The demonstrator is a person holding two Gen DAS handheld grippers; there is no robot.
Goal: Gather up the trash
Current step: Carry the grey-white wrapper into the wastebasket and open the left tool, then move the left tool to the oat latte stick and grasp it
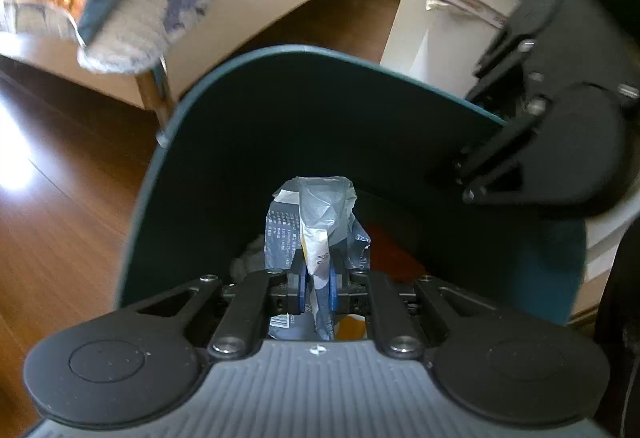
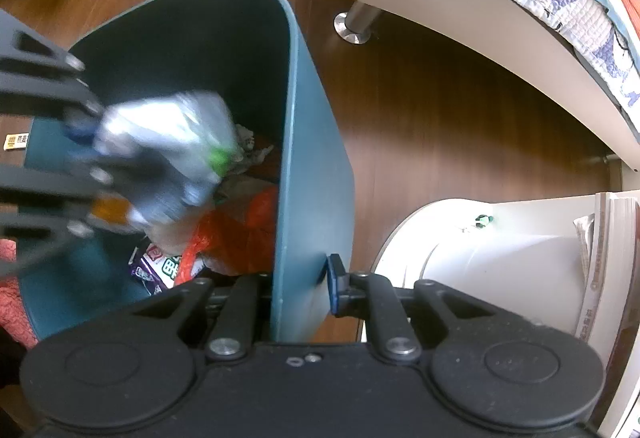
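Teal bin (image 2: 312,166) already holds wrappers and orange scraps, its wall clamped in the right tool (image 2: 304,284), while the left tool (image 1: 316,278), pinched on a crumpled plastic wrapper (image 1: 316,214), hangs over the opening, the drop not yet made.

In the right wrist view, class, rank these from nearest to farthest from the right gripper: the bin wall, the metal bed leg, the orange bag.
1. Bin wall: clamped in the right gripper at the bottom centre.
2. Orange bag: inside the bin, just left of the gripper.
3. Metal bed leg: on the floor beyond the bin, top centre.
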